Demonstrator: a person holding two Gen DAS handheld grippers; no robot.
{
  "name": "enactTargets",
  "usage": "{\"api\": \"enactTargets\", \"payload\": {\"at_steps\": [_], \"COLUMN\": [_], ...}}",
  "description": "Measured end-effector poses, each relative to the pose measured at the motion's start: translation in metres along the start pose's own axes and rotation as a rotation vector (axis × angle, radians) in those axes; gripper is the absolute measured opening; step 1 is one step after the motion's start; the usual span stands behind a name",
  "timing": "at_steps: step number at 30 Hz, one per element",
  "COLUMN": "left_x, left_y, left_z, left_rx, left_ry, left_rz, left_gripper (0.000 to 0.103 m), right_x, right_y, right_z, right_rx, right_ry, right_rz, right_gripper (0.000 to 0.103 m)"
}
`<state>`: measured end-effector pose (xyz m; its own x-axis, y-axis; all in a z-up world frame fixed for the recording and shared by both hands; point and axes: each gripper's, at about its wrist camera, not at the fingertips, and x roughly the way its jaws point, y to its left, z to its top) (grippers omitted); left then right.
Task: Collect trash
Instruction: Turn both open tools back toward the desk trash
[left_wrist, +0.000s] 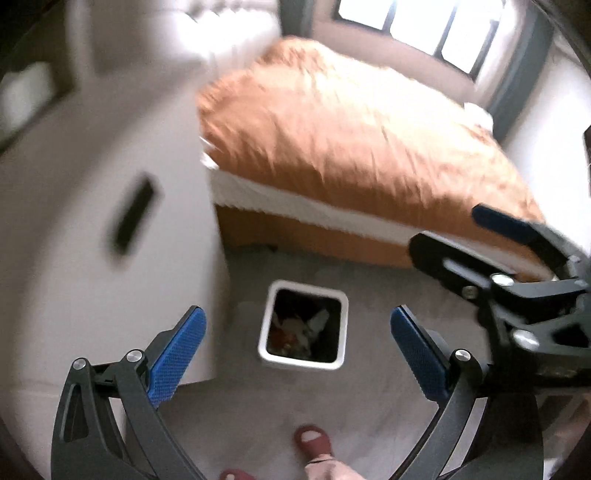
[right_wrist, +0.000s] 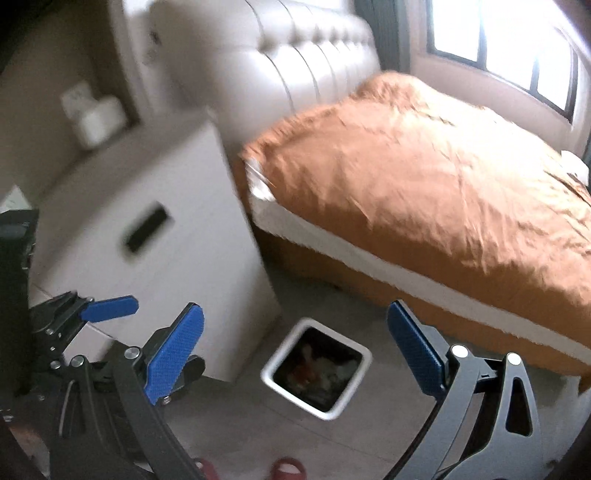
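Observation:
A white square trash bin (left_wrist: 345, 325) (right_wrist: 273, 365) stands on the grey floor between the nightstand and the bed, with crumpled white and reddish trash (left_wrist: 301, 330) (right_wrist: 317, 365) inside. My left gripper (left_wrist: 297, 341) hangs high above the bin, open, nothing between its blue pads. My right gripper (right_wrist: 295, 341) is also open and empty, above and in front of the bin. In the left wrist view the right gripper (left_wrist: 458, 236) shows at the right edge; in the right wrist view the left gripper (right_wrist: 155, 332) shows at the lower left. Both views are blurred.
A white nightstand (left_wrist: 110, 221) (right_wrist: 155, 229) with a dark slot handle stands left of the bin. A bed with an orange cover (left_wrist: 351, 147) (right_wrist: 424, 184) fills the right, under a window (right_wrist: 498, 33). A person's feet in red slippers (left_wrist: 314, 443) (right_wrist: 288, 469) stand on the floor below.

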<state>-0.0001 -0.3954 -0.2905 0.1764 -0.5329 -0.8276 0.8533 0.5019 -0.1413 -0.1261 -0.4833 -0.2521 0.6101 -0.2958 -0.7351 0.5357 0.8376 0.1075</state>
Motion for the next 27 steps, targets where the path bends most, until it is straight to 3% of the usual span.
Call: {"api": "enactTargets", "payload": {"at_steps": [8, 15, 21, 27], "left_x": [-0.137, -0.226, -0.284, -0.341], "left_y": [0.082, 0.162, 0.214, 0.267], "left_z": [-0.026, -0.062, -0.099, -0.135], "left_rx": [-0.155, -0.302, -0.390, -0.475], "left_ry": [-0.134, -0.208, -0.246, -0.294], "left_rz": [0.191, 0.360, 0.479, 0.574], "left_gripper": [0.098, 0.098, 0.098, 0.098], "right_x": [-0.048, -0.074, -0.090, -0.101], "right_y": [0.122, 0.251, 0.337, 0.409], "right_z": [0.042, 0.064, 0.070, 0.070], "right_rx": [-0.150, -0.300, -0.415, -0.528], "right_ry": [-0.113, -0.163, -0.171, -0.166], "right_rz": [0.213, 0.407, 0.498, 0.534], "right_gripper": [0.099, 0.099, 0.099, 0.099]}}
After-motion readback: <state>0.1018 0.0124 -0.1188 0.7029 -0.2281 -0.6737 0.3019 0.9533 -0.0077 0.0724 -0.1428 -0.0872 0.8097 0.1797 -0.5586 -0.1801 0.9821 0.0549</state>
